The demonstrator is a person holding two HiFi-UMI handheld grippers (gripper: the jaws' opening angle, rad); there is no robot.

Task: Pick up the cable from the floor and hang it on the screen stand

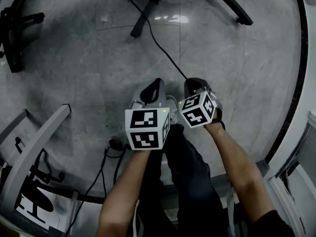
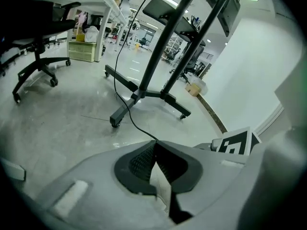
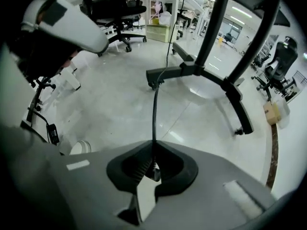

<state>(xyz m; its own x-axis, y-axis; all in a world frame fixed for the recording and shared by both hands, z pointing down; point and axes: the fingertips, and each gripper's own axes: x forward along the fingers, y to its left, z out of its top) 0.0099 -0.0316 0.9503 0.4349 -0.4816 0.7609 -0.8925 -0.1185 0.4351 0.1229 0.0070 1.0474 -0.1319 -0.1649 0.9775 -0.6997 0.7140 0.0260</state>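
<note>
Right tongs (image 1: 195, 83) clamp the cable (image 3: 154, 110), which runs ahead from their tips across the floor toward the stand (image 1: 146, 15). Left tongs (image 1: 158, 84) closed, empty, just beside the right.

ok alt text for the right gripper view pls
The right gripper is shut on a black cable, which runs straight ahead above the grey floor toward the base of a black screen stand. Office chairs stand behind.
</note>
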